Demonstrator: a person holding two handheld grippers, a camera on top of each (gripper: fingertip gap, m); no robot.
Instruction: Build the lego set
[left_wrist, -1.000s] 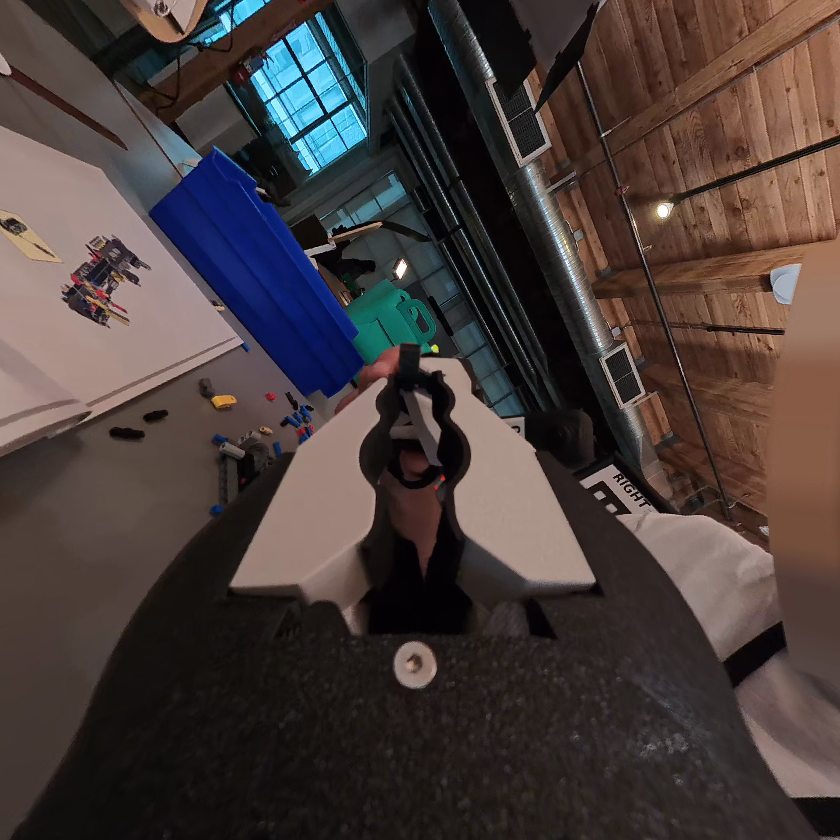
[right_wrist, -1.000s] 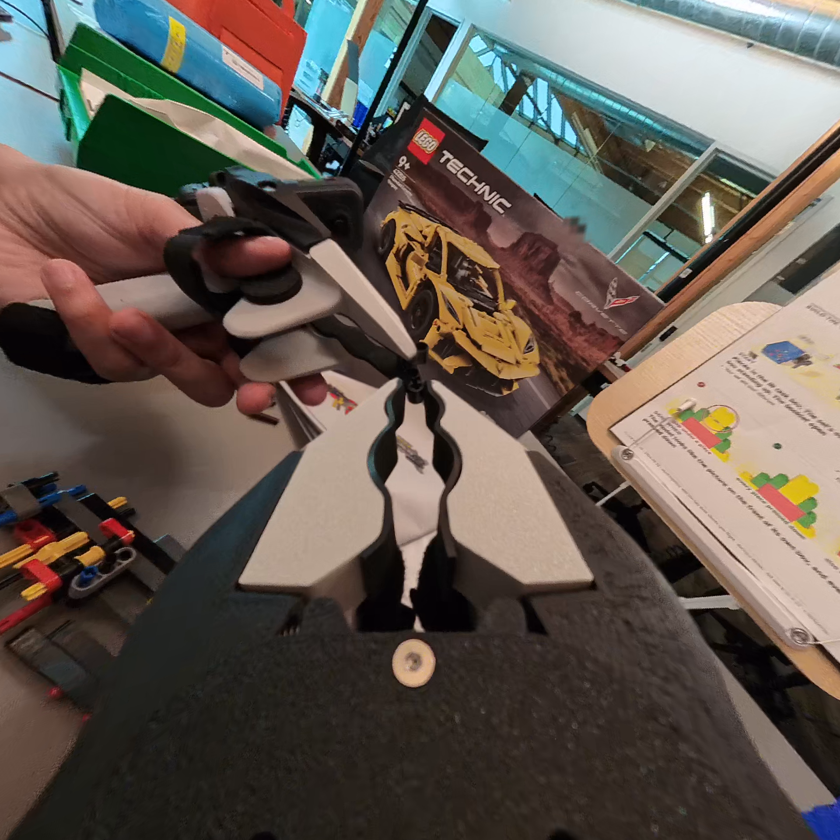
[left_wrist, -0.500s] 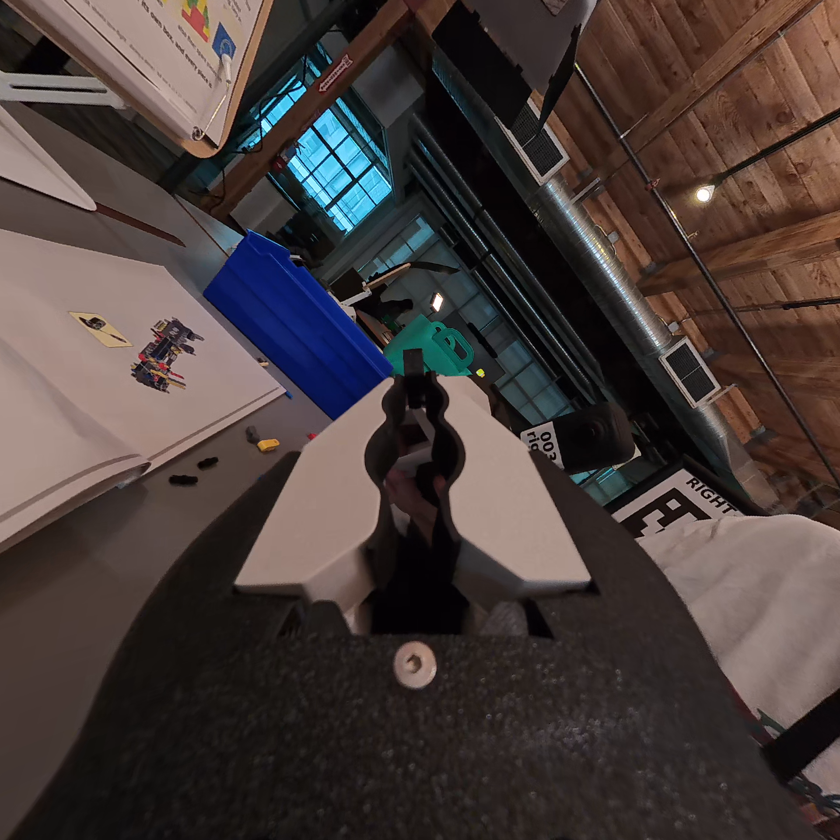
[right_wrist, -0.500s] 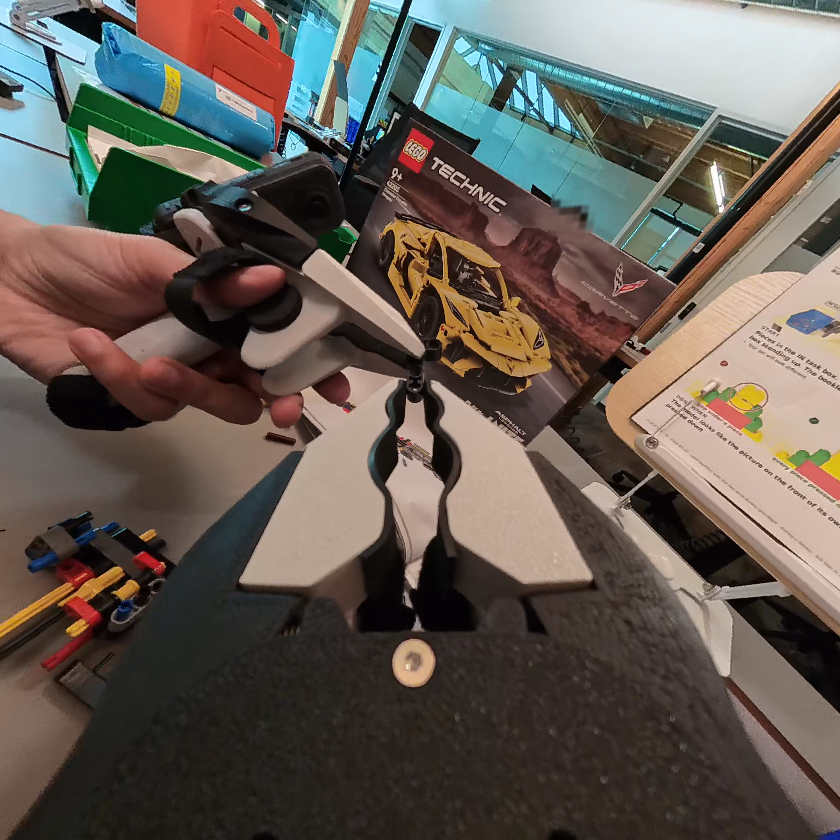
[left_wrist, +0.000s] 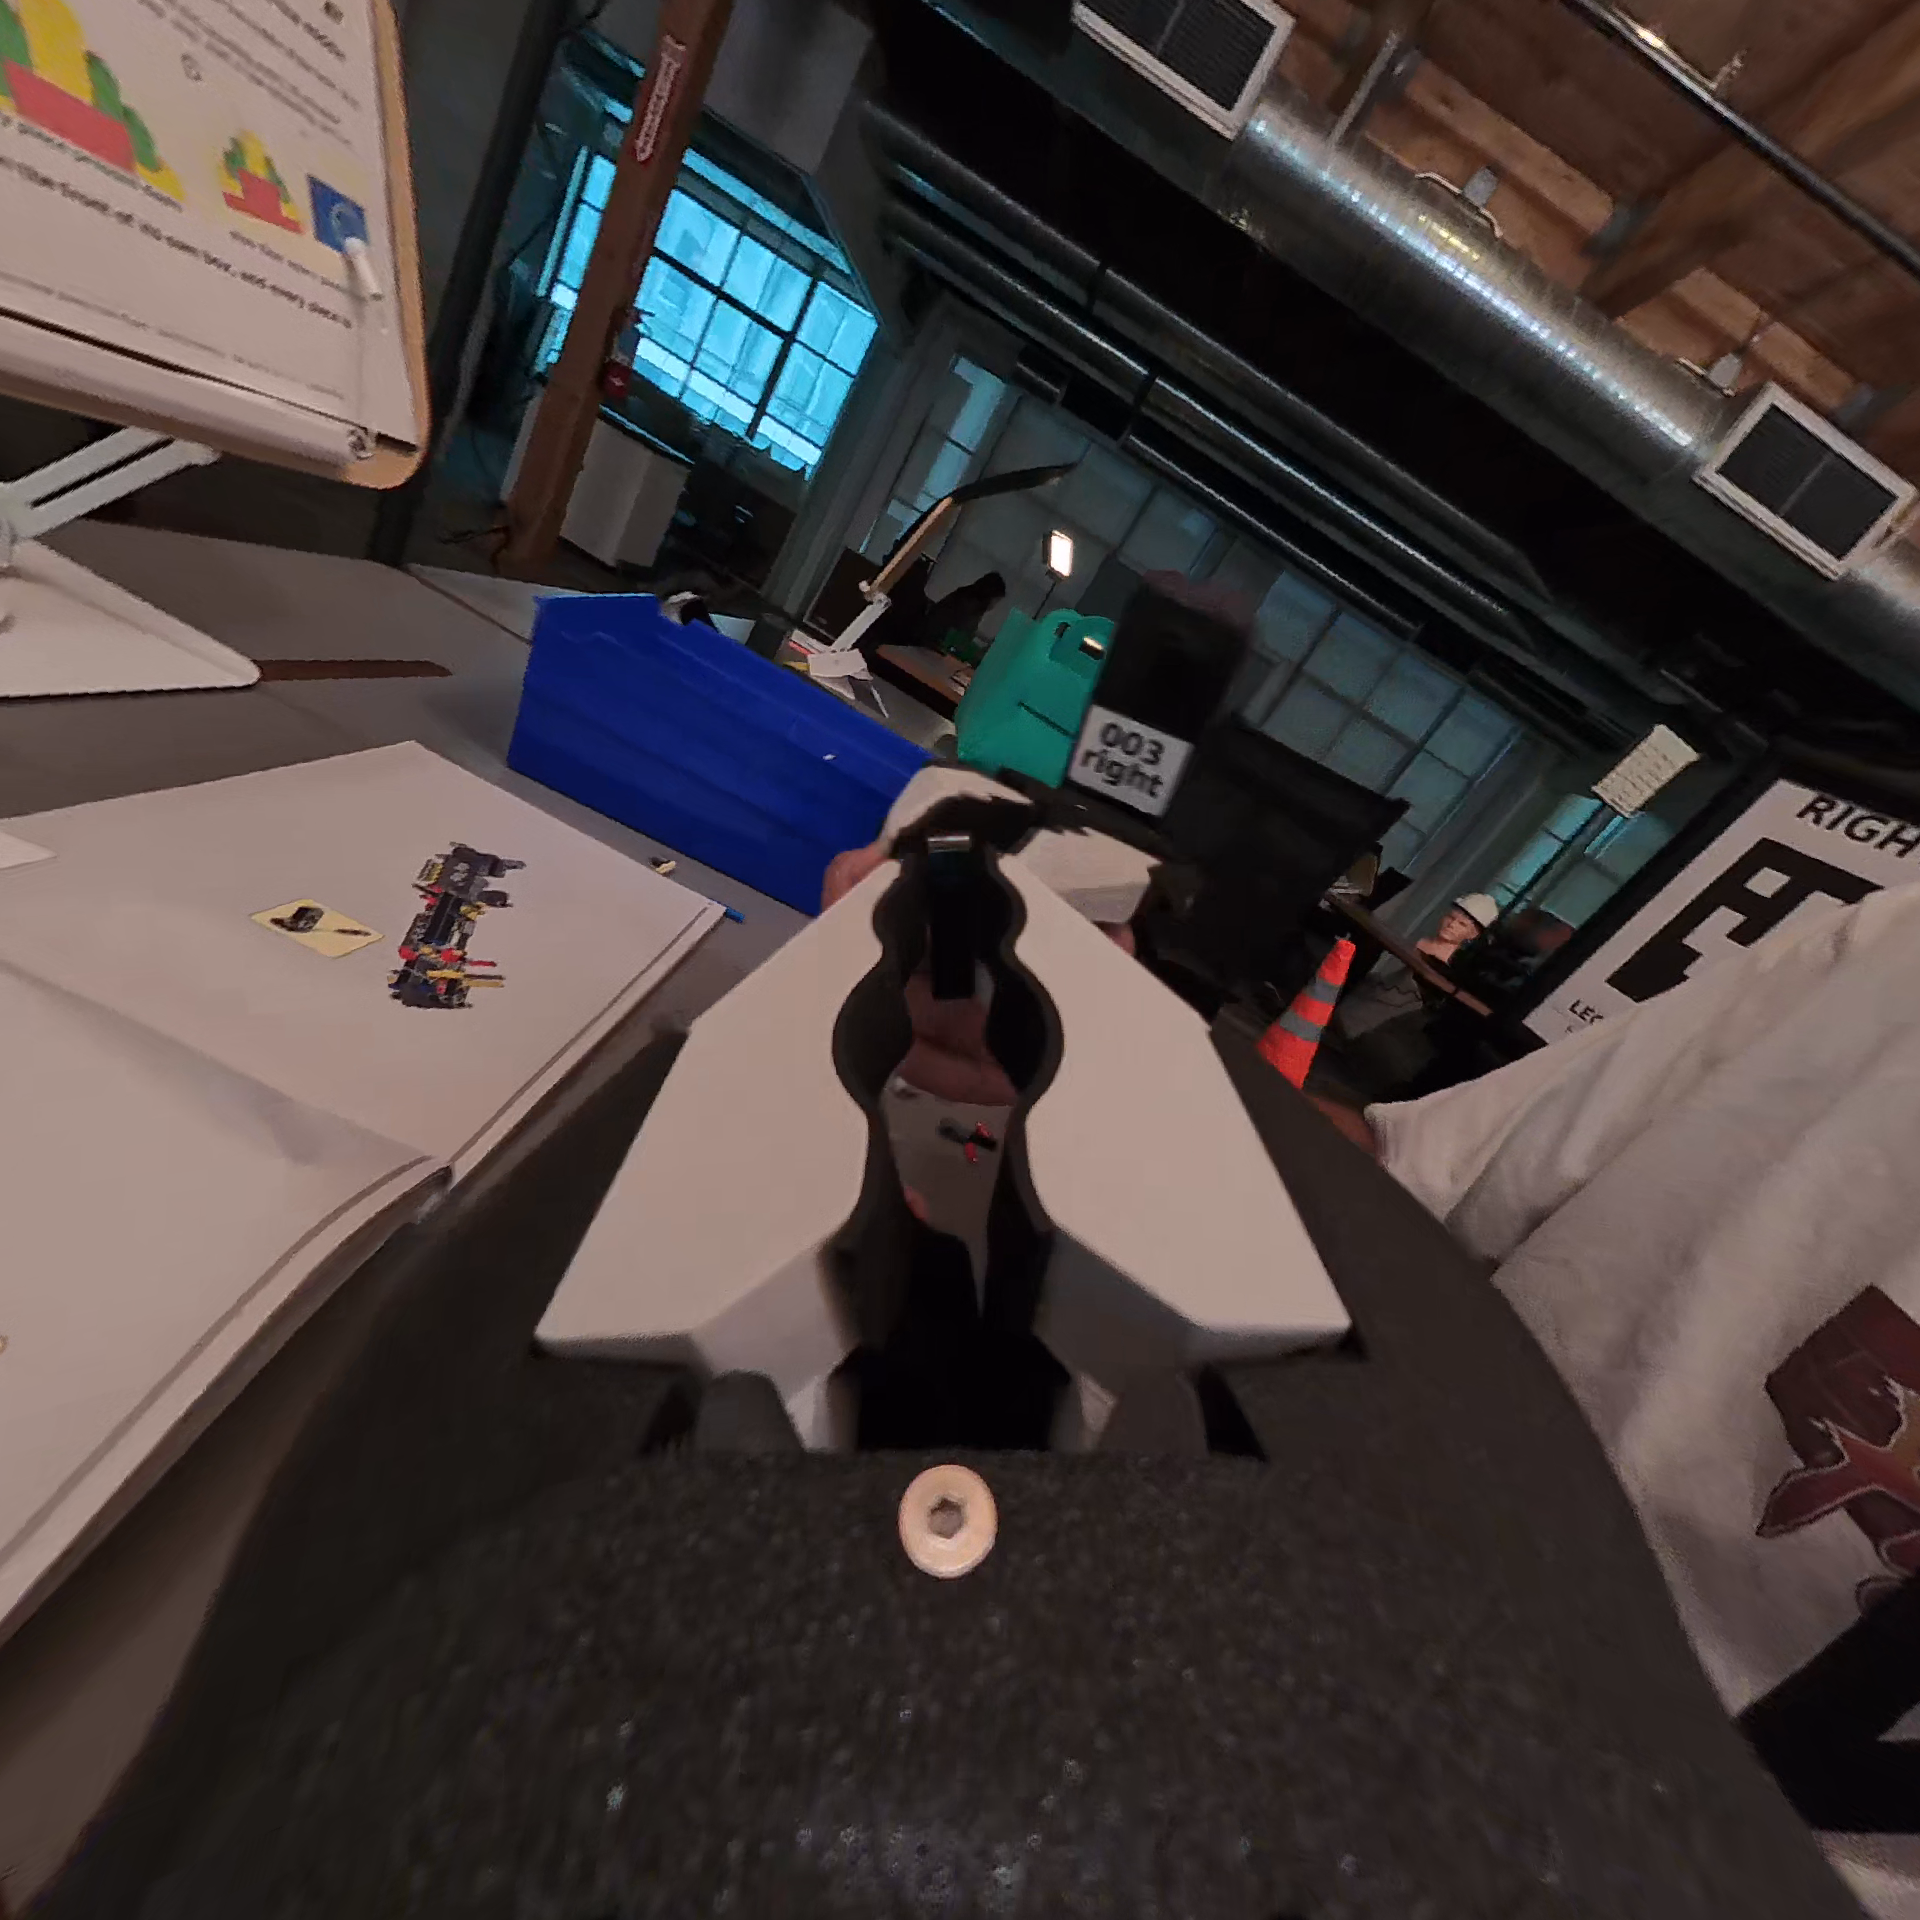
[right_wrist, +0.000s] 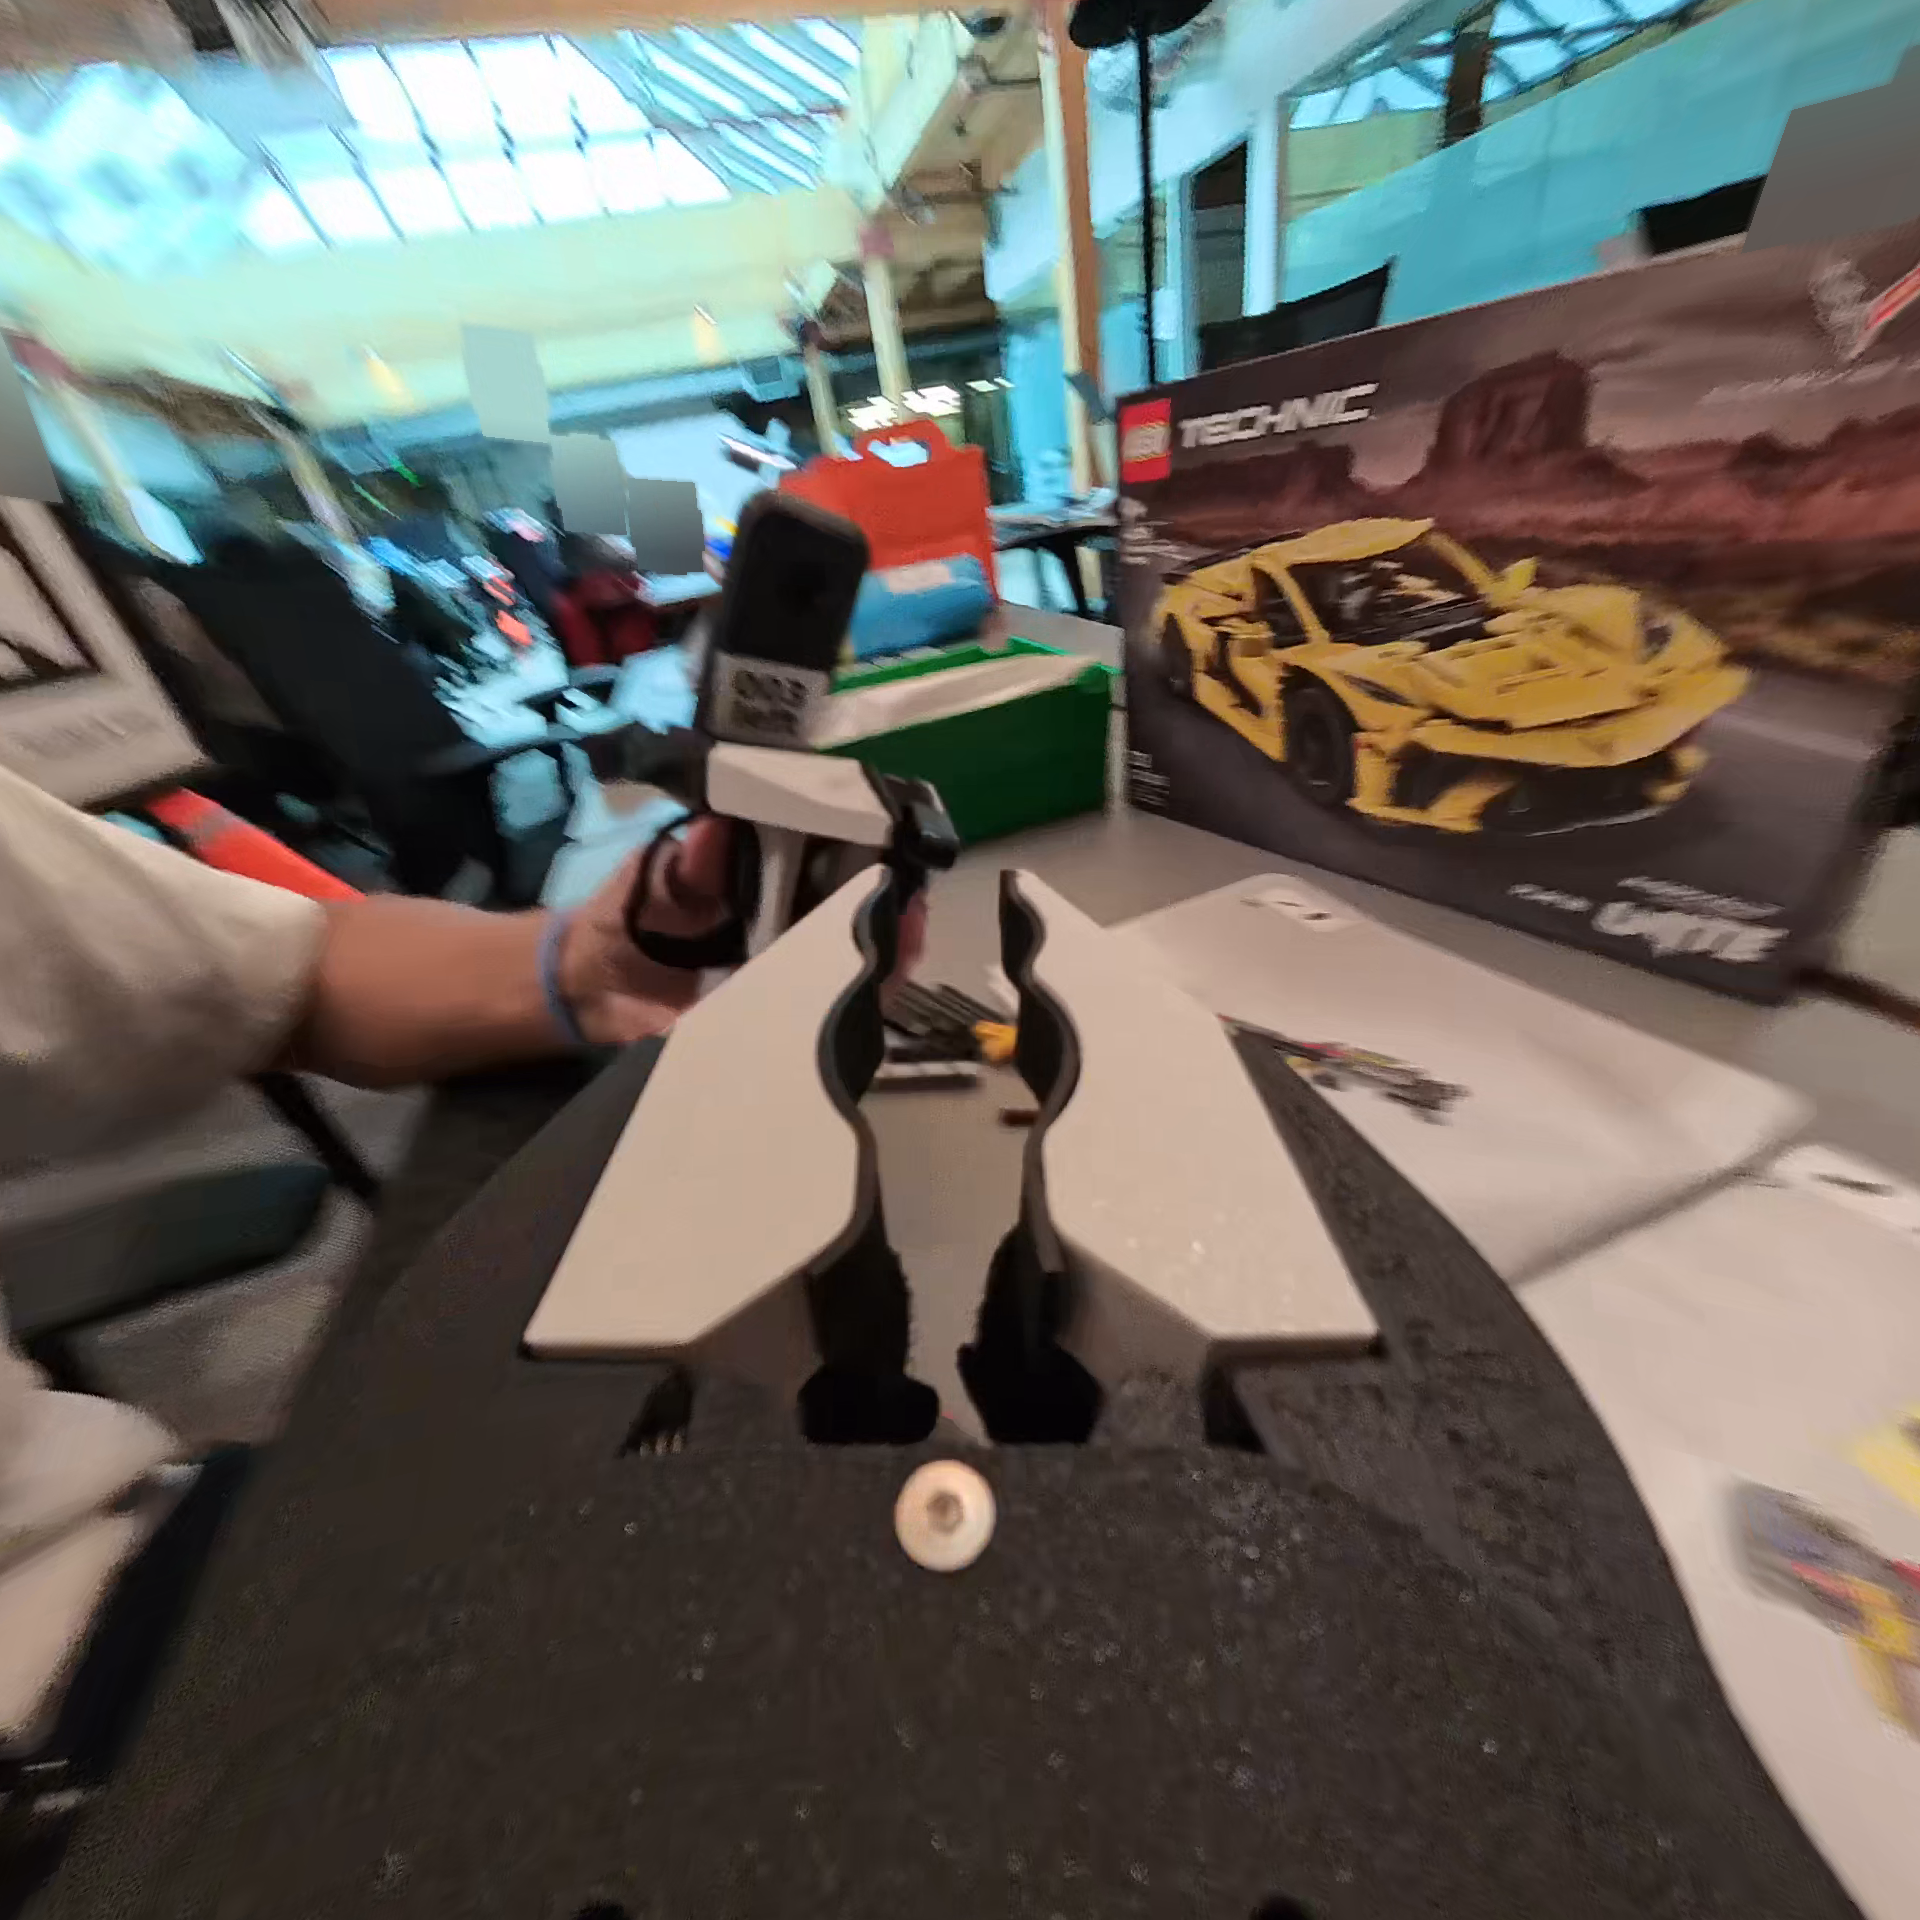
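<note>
My left gripper (left_wrist: 951, 883) is shut on a small black lego piece (left_wrist: 951, 956) that stands upright between its fingertips. In the right wrist view the left gripper (right_wrist: 920, 821) is held in a hand at centre left, and the black piece (right_wrist: 912, 868) hangs from its tip. My right gripper (right_wrist: 945, 894) is open and empty, its left fingertip close beside that piece. Several loose lego pieces (right_wrist: 935, 1029) lie on the grey table (right_wrist: 1039, 842) beyond the right gripper. An open instruction booklet (left_wrist: 343, 987) lies to the left.
The lego box (right_wrist: 1507, 644) with the yellow car stands at the back right. A green bin (right_wrist: 987, 727) sits behind the left gripper, and a blue bin (left_wrist: 686, 727) beyond the booklet. A tilted board with a printed sheet (left_wrist: 208, 208) stands at the upper left. Left and right tips are no more than a few centimetres apart.
My right gripper was shut at the tip against the black piece and has opened. Both grippers have swung round to lie more level, and the right view is blurred by motion.
</note>
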